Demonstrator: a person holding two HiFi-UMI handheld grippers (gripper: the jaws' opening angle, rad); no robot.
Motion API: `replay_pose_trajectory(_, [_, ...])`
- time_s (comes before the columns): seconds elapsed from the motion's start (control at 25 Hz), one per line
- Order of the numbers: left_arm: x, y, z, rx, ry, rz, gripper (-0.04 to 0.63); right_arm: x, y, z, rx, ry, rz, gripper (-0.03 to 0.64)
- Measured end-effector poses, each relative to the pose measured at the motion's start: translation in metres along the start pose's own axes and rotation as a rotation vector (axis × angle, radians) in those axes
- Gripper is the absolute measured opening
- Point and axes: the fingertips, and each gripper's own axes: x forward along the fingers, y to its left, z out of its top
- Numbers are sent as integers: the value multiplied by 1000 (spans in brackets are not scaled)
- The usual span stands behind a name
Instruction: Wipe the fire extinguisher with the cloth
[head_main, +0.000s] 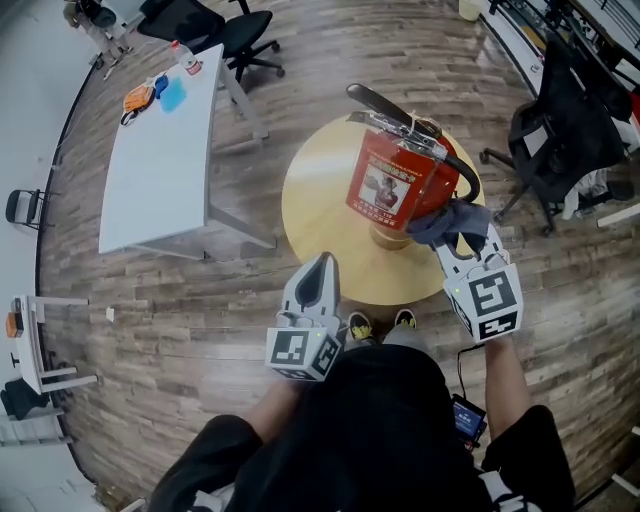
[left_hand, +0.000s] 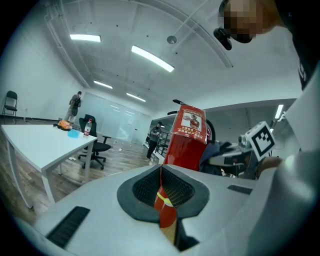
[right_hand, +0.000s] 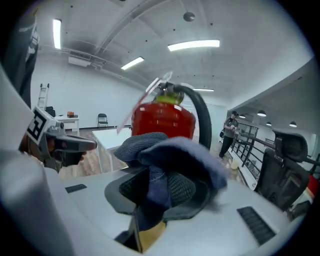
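Wiping seems just under way: the right tool grips the cloth at the extinguisher's side, the left tool is clenched empty, and most of the body looks left to do.

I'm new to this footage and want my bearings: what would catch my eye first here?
The red fire extinguisher standing on the round wooden table dominates the head view. At its right side, the right gripper is shut on a dark blue-grey cloth held close against it. The left gripper, jaws together and empty, hangs by the table's near edge.
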Motion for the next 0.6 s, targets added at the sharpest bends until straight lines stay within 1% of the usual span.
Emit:
replay_pose_trajectory(0.12, [-3, 10, -1, 1, 13, 10, 25, 20, 5, -56, 119, 14, 22, 100])
replay_pose_trajectory(0.2, [-5, 15, 1, 6, 16, 15, 25, 39, 10, -101, 179, 86, 42, 101])
replay_pose_trajectory(0.32, [-10, 23, 1, 5, 25, 37, 25, 67, 30, -169, 205, 212, 42, 101])
replay_pose_trajectory(0.44, [-19, 31, 3, 1, 22, 64, 25, 89, 49, -227, 237, 346, 33, 101])
replay_pose_trajectory(0.52, [-24, 39, 4, 1, 21, 86, 25, 104, 59, -255, 275, 405, 32, 101])
replay_pose_trajectory(0.6, [-29, 44, 3, -4, 23, 106, 25, 111, 64, -271, 308, 438, 22, 100])
